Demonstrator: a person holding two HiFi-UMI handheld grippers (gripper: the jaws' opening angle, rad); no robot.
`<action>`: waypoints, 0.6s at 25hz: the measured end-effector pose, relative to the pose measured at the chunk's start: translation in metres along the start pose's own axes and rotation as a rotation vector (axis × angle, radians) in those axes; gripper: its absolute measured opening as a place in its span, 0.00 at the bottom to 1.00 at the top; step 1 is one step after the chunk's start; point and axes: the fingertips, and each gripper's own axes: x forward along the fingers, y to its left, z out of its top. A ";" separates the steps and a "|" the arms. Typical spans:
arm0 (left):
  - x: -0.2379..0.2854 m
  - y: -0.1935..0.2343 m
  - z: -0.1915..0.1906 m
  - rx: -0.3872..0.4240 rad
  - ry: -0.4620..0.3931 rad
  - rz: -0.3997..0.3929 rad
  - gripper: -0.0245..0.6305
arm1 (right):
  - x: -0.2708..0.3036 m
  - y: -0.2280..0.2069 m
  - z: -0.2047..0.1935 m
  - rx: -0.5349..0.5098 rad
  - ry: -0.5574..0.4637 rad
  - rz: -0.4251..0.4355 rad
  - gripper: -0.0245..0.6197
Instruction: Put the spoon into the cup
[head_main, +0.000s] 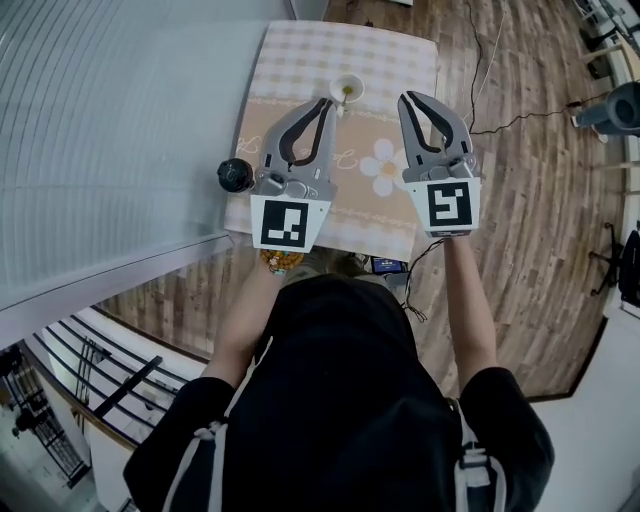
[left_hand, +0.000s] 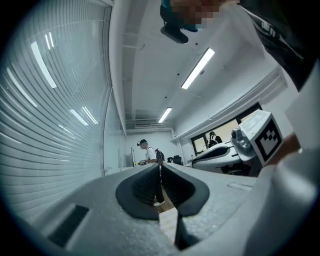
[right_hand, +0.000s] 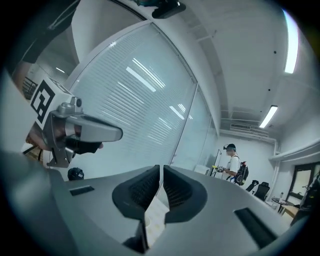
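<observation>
Cup (head_main: 347, 91) near left hand-held gripper (head_main: 328, 101) and right hand-held gripper (head_main: 407, 97), both closed, empty.

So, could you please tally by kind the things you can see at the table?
2 tongs: left tongs, right tongs
1 cup
1 black round thing
Total: 4

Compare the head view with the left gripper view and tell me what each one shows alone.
Head view only: the table, the cup near its far edge, a black round object by its left edge. Left gripper view only: ceiling lights and a distant standing person. Both: the left tool and the right tool, jaws together.
</observation>
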 end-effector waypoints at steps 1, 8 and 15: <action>-0.001 -0.002 0.006 0.004 -0.007 -0.003 0.07 | -0.004 -0.001 0.009 -0.005 -0.026 -0.006 0.05; -0.007 -0.015 0.037 0.015 -0.074 -0.019 0.07 | -0.034 -0.005 0.062 0.030 -0.215 -0.083 0.05; -0.007 -0.024 0.038 0.050 -0.109 -0.024 0.07 | -0.047 0.000 0.058 0.022 -0.233 -0.117 0.05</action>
